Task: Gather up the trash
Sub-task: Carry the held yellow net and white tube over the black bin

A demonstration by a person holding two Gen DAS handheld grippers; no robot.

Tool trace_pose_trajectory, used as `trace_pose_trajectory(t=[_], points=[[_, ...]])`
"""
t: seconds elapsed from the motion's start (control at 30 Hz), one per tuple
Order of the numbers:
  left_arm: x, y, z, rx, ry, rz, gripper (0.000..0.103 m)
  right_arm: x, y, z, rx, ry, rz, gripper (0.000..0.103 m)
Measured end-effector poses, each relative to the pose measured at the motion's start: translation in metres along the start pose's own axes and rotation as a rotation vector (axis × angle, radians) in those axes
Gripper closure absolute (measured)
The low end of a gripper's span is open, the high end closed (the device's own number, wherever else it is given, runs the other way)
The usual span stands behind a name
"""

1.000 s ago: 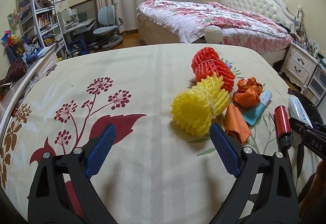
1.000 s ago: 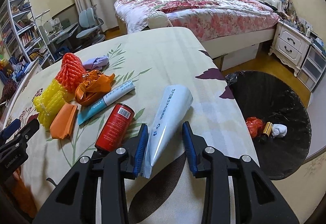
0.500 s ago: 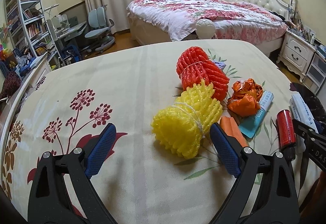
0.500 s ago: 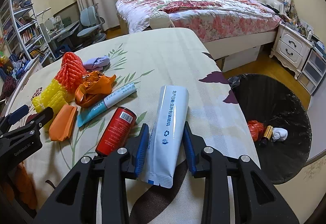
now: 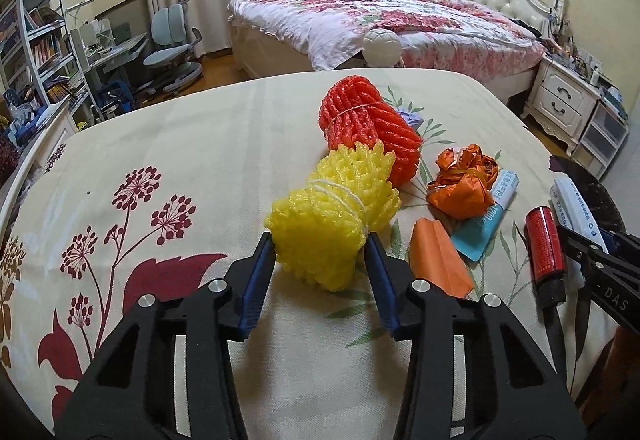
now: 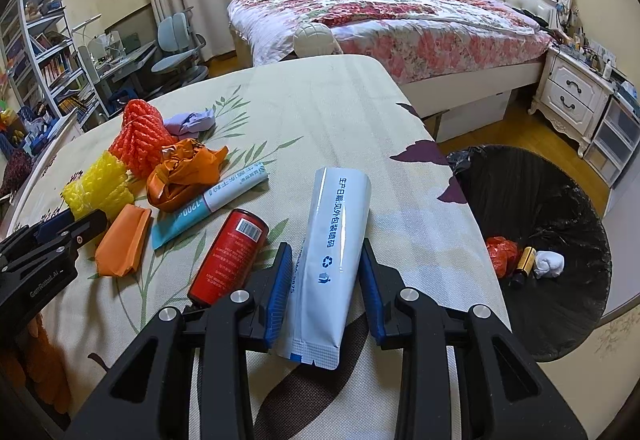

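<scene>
On the floral tablecloth [image 5: 192,160] lies a yellow foam net bundle [image 5: 332,216]. My left gripper [image 5: 318,240] is closing on its near end, and both blue pads touch its sides. Behind it sit a red foam net [image 5: 368,128], a crumpled orange bag [image 5: 462,186], a folded orange piece [image 5: 438,260], a teal tube [image 5: 490,224] and a red can [image 5: 544,244]. My right gripper [image 6: 326,252] is shut on a white tube [image 6: 336,240] at the table's right edge, next to the red can [image 6: 228,256].
A bin lined with a black bag [image 6: 520,180] stands on the floor below the table's right edge, with a few scraps inside. A lilac wad [image 6: 190,122] lies behind the red net. A bed [image 6: 400,24], a nightstand [image 6: 576,96] and shelves [image 5: 36,52] ring the room.
The left gripper's jaws narrowed from wide apart onto the yellow foam net, which came to the centre of its view. The white tube swung straight between the right gripper's fingers.
</scene>
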State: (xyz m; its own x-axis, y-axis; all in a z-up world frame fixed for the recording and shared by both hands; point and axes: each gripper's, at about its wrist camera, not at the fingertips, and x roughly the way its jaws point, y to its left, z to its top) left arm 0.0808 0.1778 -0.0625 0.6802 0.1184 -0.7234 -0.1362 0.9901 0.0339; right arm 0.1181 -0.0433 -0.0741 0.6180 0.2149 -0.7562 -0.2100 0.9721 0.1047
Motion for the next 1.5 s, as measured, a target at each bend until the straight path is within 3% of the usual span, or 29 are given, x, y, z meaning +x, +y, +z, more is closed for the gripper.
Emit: trace_pose_trajectory(t=[0.3,0.97,1.5], points=[[-0.013,0.001,-0.010,-0.019,-0.005,0.006,0.061,-0.004,0.003,-0.004,-0.002,-0.004,0.009,0.075],[-0.043,-0.007,-0.022,-0.051,-0.049,-0.013,0.063,-0.033,-0.009,-0.012,0.013,-0.046,0.006,0.075],[-0.067,-0.080,-0.006,0.041,-0.122,-0.127,0.063,-0.064,-0.058,-0.013,0.074,-0.102,-0.069,0.075]])
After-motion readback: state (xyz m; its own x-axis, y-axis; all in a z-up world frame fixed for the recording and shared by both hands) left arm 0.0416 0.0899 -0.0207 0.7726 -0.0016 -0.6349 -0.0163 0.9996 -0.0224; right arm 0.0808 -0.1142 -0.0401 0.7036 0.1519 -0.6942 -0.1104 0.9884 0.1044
